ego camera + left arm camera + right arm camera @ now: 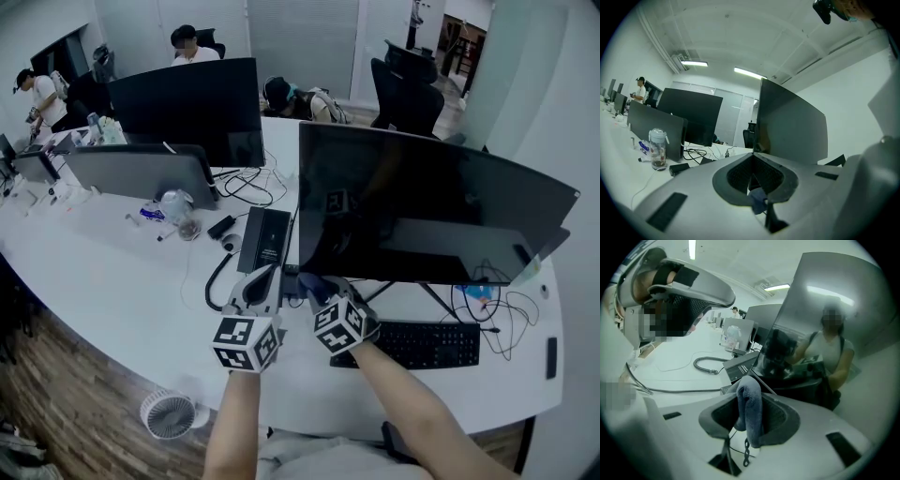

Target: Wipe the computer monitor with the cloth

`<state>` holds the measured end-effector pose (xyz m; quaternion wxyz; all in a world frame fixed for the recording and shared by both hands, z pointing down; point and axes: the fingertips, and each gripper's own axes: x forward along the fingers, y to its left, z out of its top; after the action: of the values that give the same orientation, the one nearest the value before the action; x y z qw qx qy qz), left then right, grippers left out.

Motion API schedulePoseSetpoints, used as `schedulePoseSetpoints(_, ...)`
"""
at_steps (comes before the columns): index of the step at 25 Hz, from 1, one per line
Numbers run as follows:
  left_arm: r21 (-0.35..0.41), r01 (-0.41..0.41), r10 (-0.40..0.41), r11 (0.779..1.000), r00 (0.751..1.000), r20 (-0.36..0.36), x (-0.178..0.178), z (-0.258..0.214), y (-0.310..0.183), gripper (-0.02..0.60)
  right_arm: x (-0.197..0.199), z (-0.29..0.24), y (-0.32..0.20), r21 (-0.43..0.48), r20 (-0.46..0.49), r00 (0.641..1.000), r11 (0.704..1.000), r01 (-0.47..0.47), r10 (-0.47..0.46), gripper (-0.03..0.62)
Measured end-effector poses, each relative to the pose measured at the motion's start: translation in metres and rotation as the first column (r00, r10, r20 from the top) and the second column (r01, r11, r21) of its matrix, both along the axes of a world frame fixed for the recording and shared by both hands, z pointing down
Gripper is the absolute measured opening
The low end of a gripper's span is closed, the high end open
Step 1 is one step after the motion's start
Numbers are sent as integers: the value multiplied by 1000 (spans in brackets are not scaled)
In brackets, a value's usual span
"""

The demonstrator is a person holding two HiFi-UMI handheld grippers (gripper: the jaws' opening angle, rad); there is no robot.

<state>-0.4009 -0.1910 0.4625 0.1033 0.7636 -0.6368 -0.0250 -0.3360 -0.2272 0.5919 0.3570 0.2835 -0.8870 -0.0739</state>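
The large dark computer monitor [431,202] stands on the white desk [112,281], its screen facing me. My right gripper [317,289] is shut on a folded grey-blue cloth [750,411] and sits just before the screen's lower left corner. In the right gripper view the monitor [834,301] fills the right side close ahead, and the cloth sticks up between the right gripper [749,404] jaws. My left gripper [261,281] hovers beside it on the left, jaws together. In the left gripper view the left gripper [752,161] is closed and the monitor [790,124] is seen edge-on.
A black keyboard [422,344] lies under the monitor, with cables [492,309] to its right. A black box [263,239], a coiled cord [214,281] and a bottle [178,214] lie left. Other monitors [187,103], chairs [405,89] and seated people stand behind. A fan [167,413] sits on the floor.
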Motion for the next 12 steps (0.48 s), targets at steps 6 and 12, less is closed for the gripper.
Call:
schedulePoseSetpoints(6, -8, -1, 1, 1000, 1000, -2, 18, 2, -2, 8, 12, -3, -2, -10, 4, 1000, 1000, 2, -2, 123)
schedulePoseSetpoints(12, -26, -21, 21, 999, 1000, 2, 43, 9, -3, 8, 31, -3, -6, -17, 11, 1000, 1000, -5, 5, 123)
